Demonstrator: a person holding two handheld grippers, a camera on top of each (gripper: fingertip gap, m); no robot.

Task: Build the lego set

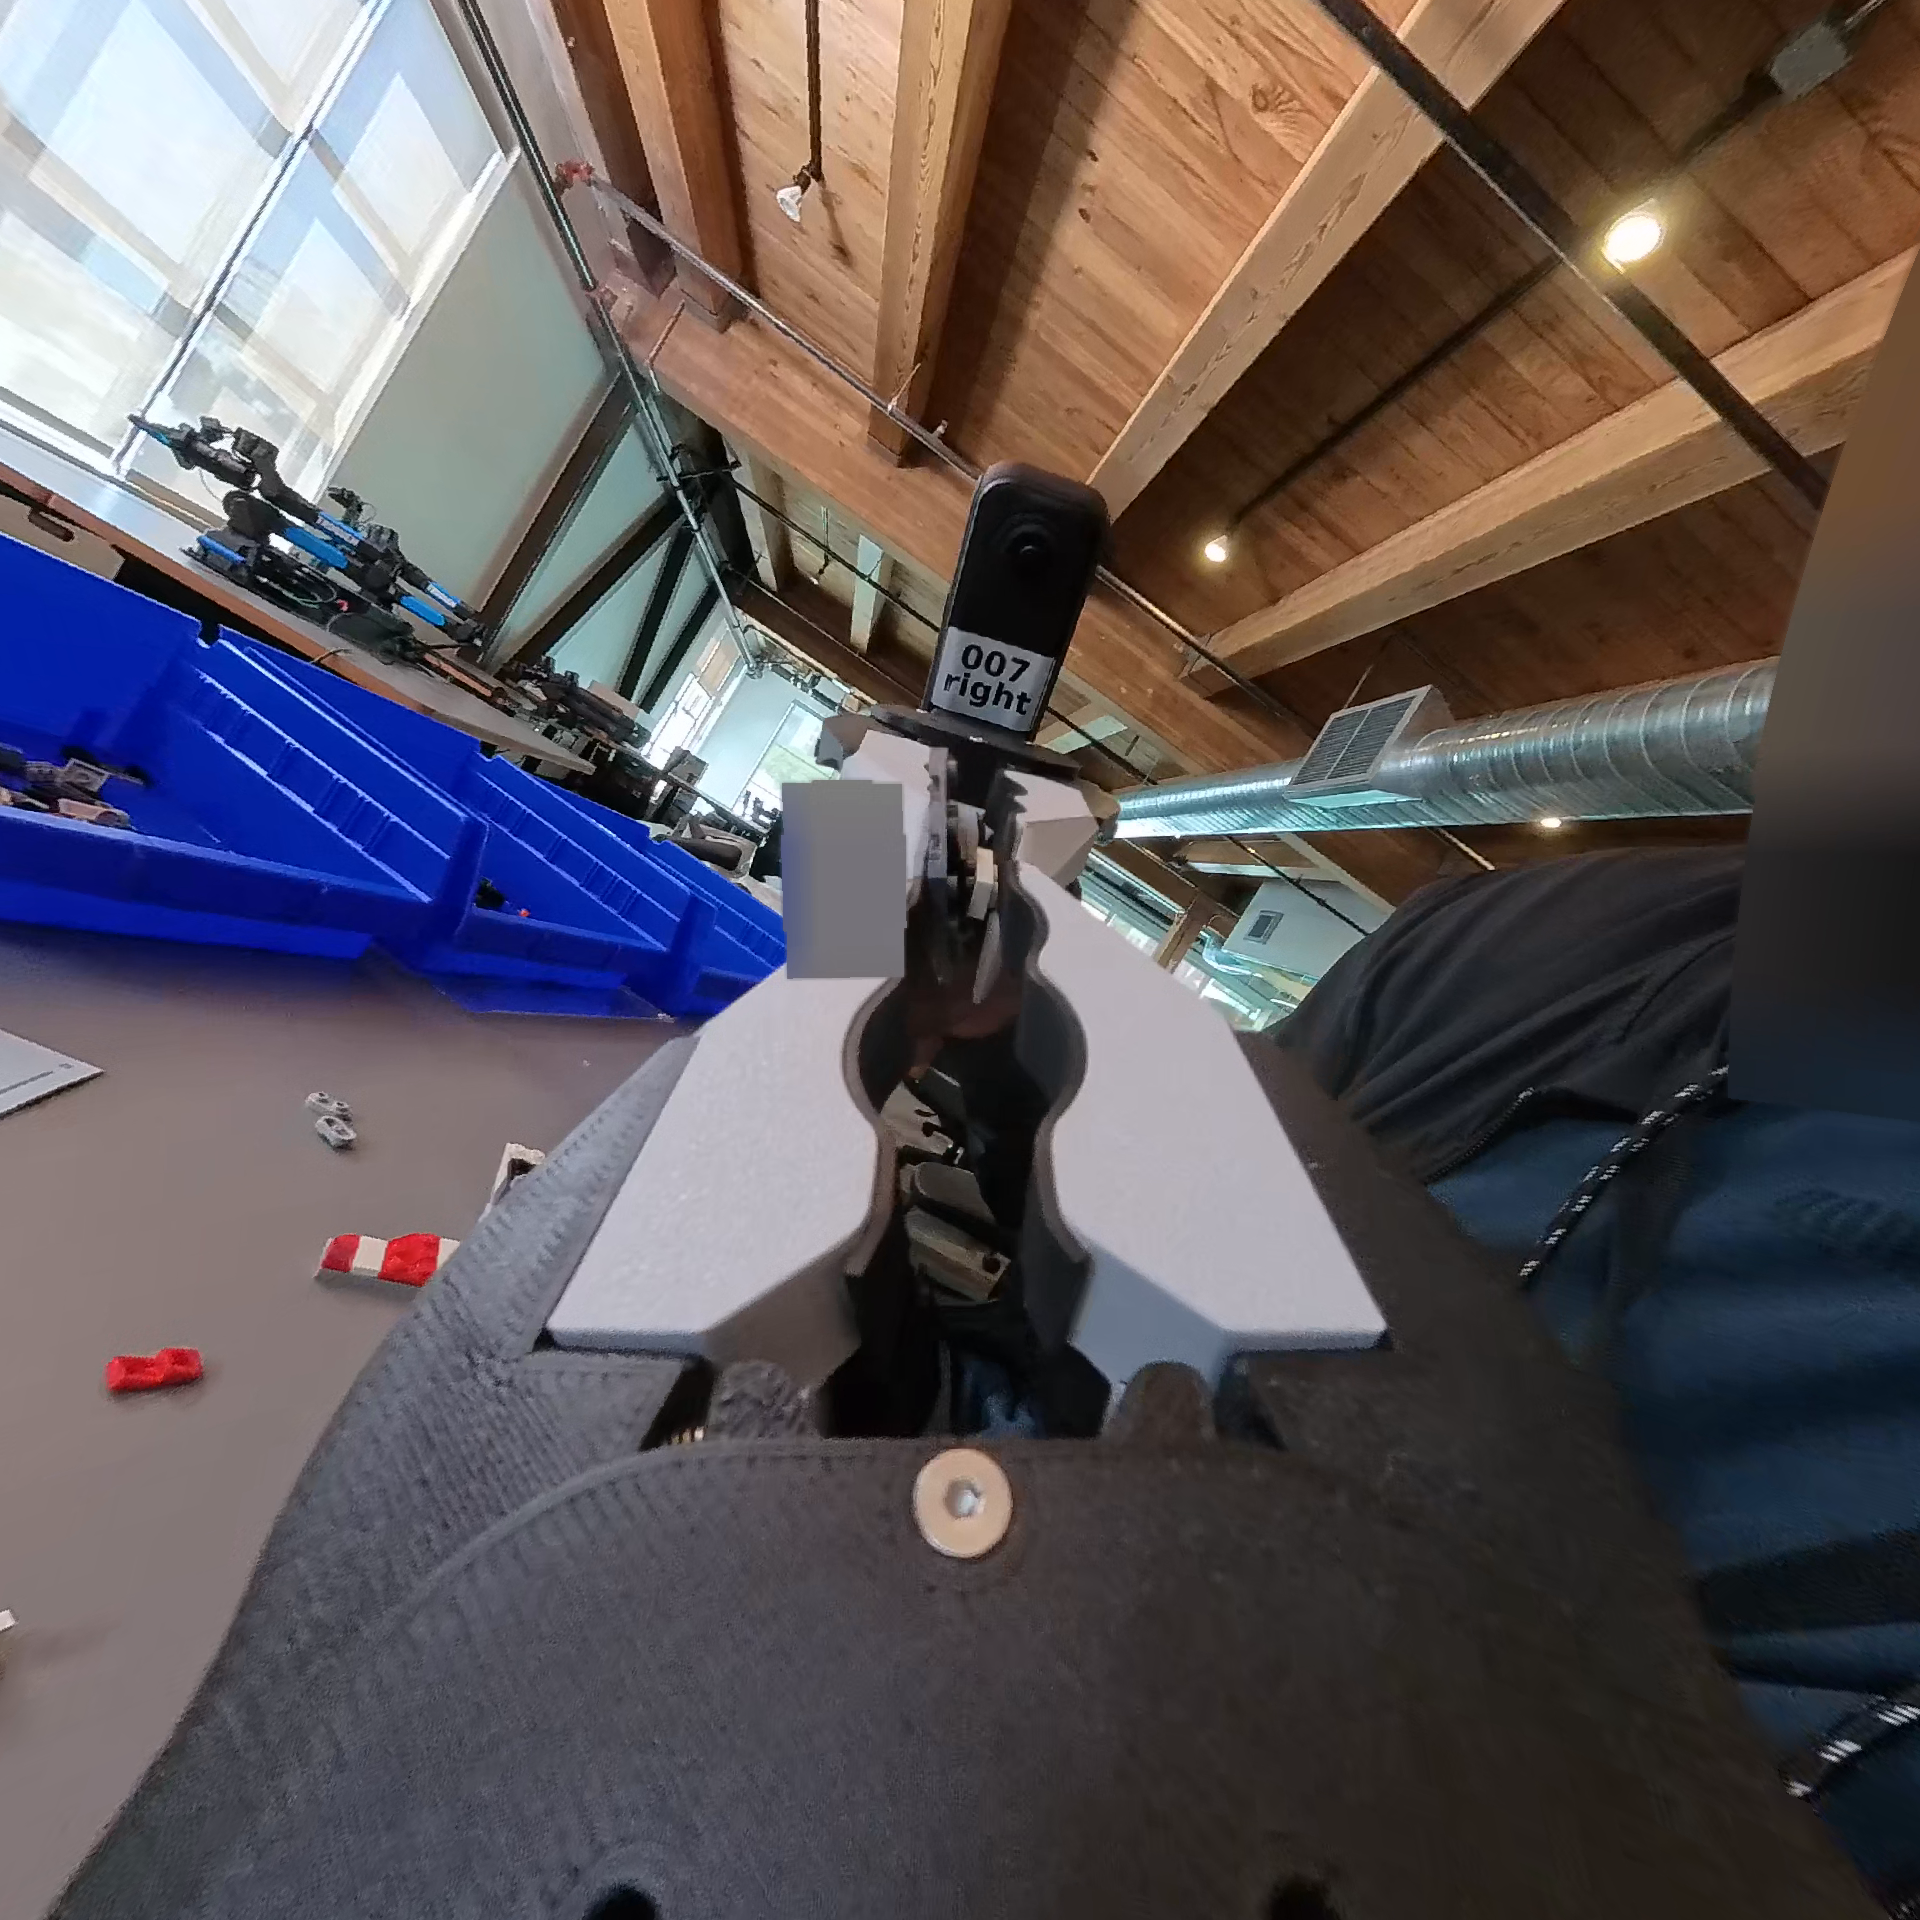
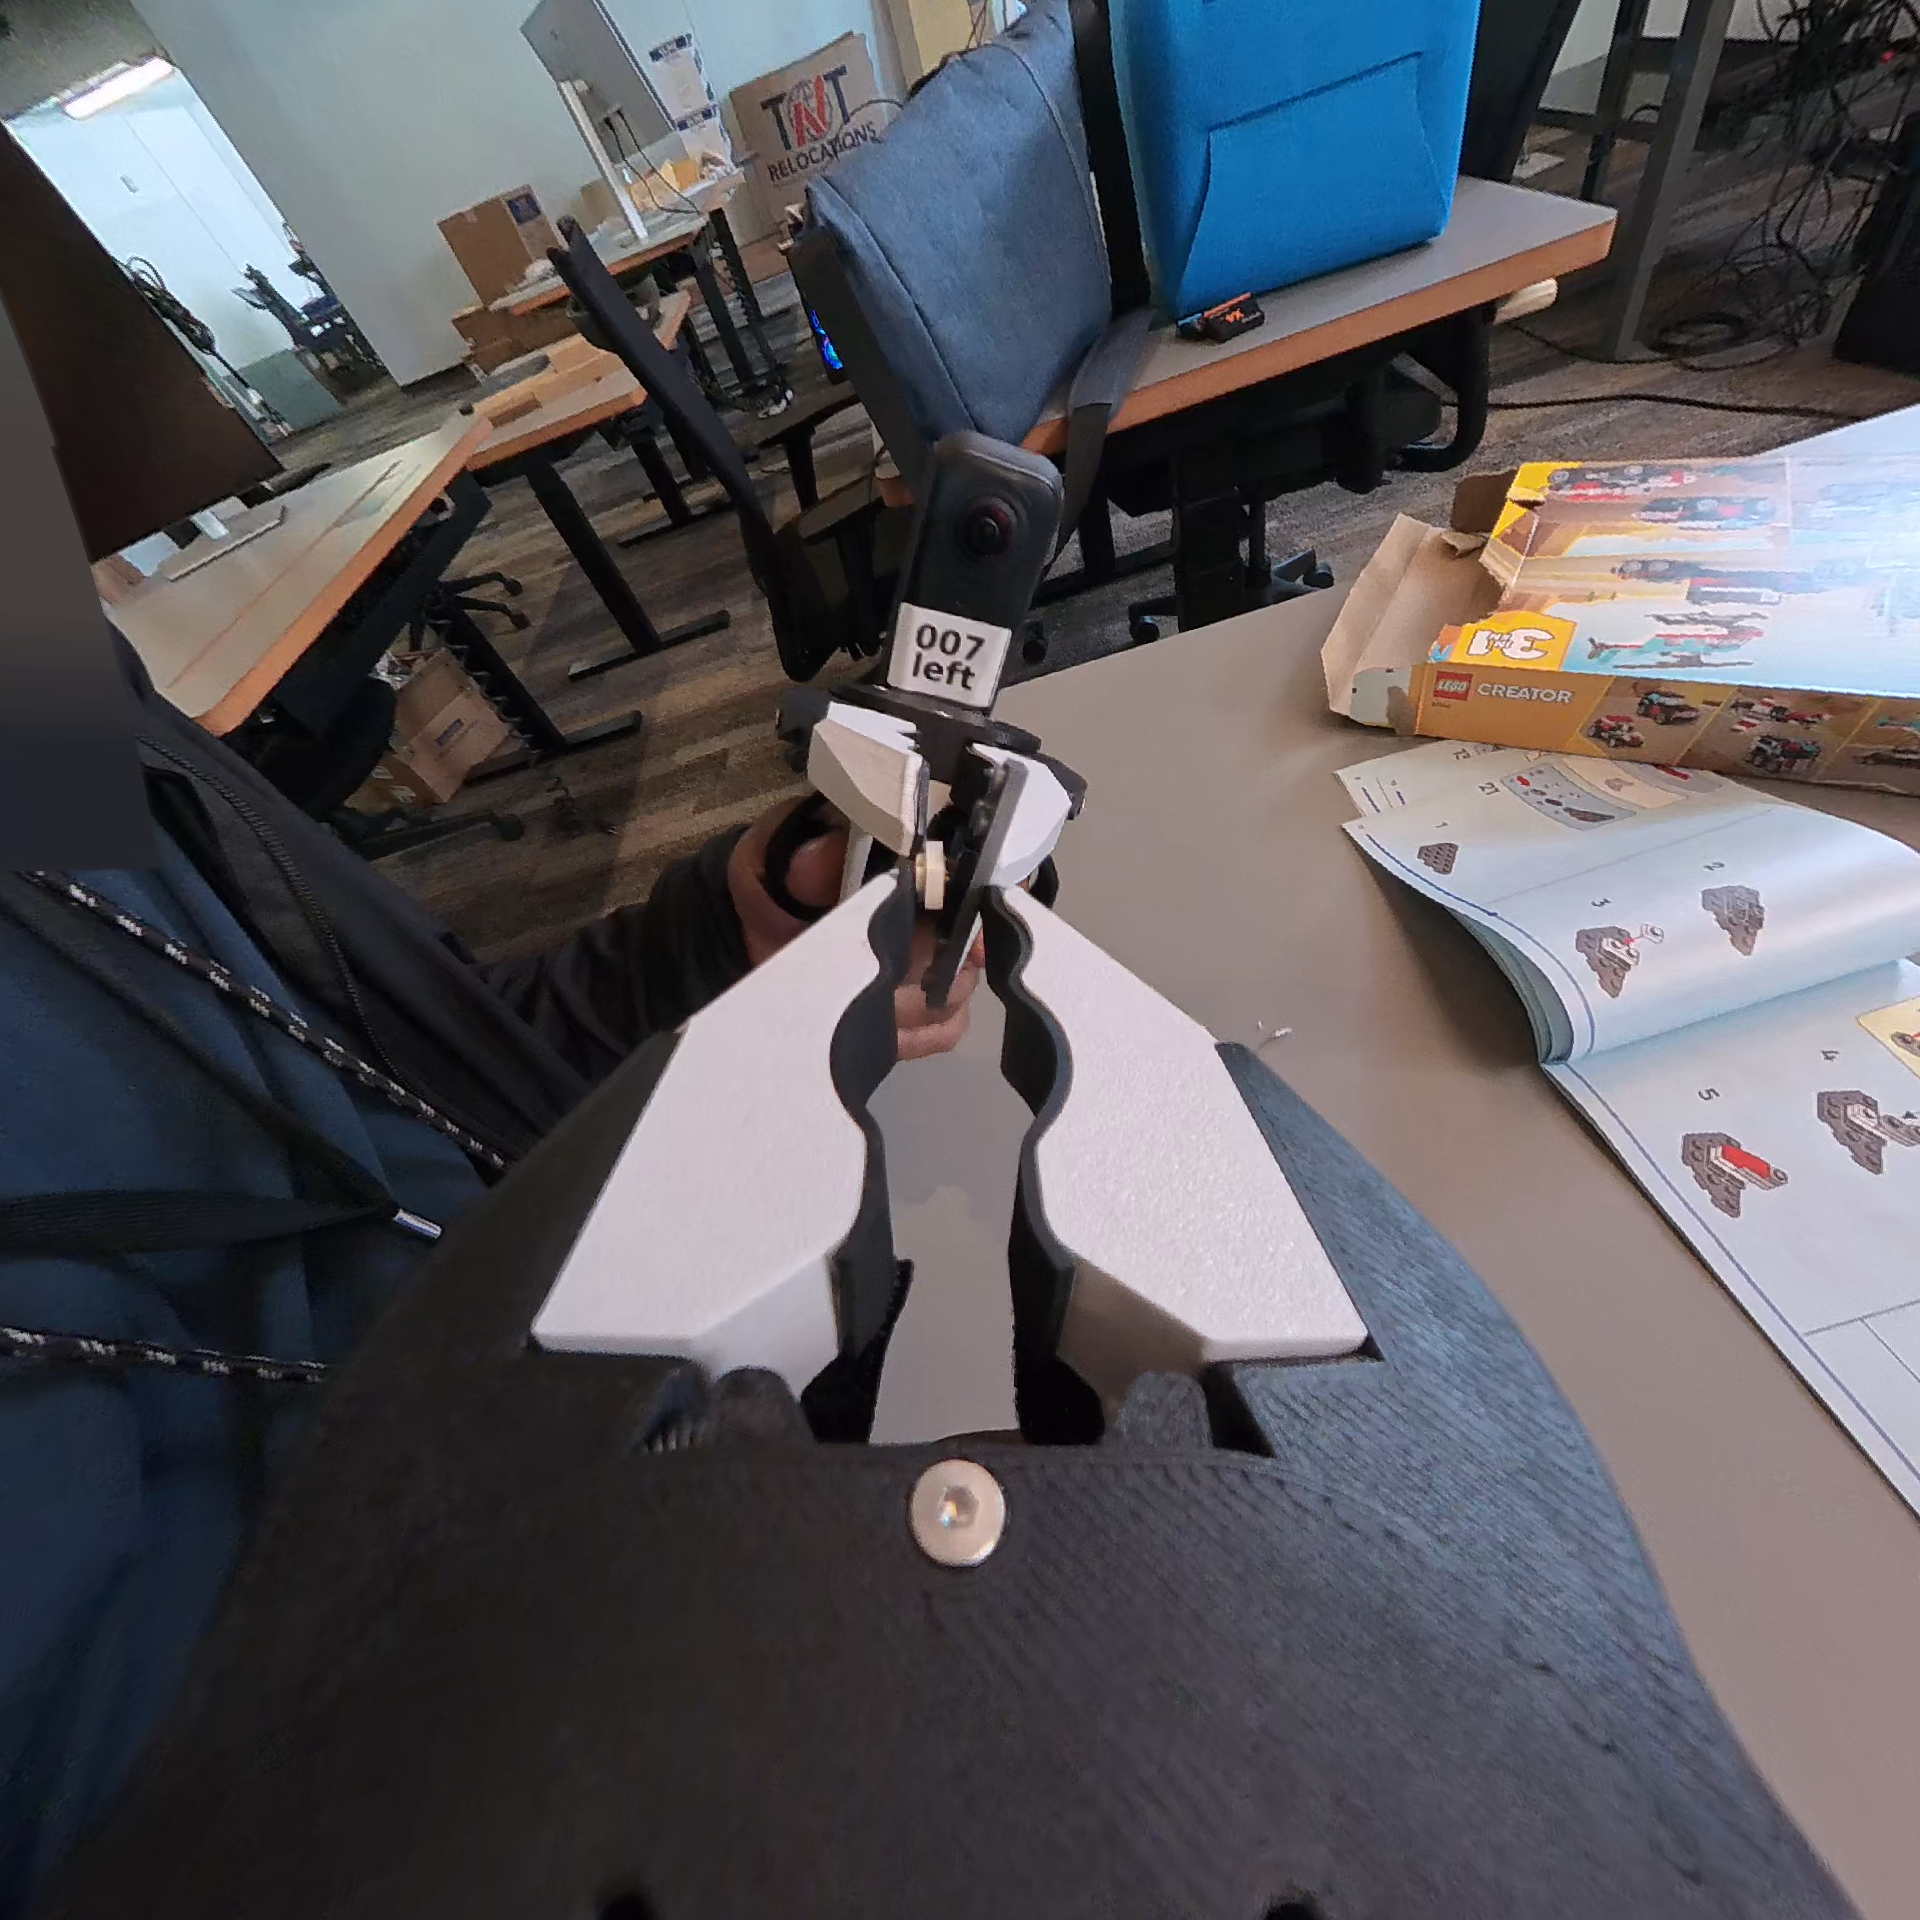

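Observation:
My two grippers meet tip to tip above the grey table (image 2: 1226, 935). A small black, grey and white lego assembly (image 2: 961, 883) sits between both pairs of tips; it also shows in the left wrist view (image 1: 961, 868). My left gripper (image 1: 966, 925) is shut on it from one side, my right gripper (image 2: 948, 909) from the other. Most of the assembly is hidden by the fingers. A hand (image 2: 790, 883) holds the left gripper's handle.
Blue parts bins (image 1: 312, 810) stand at the table's back. Loose bricks lie on the table: a red and white one (image 1: 384, 1257), a red one (image 1: 156, 1371), small grey ones (image 1: 332, 1117). The lego box (image 2: 1662, 665) and open instruction booklet (image 2: 1714, 987) lie to the right. Left and right tips are no more than a few centimetres apart.

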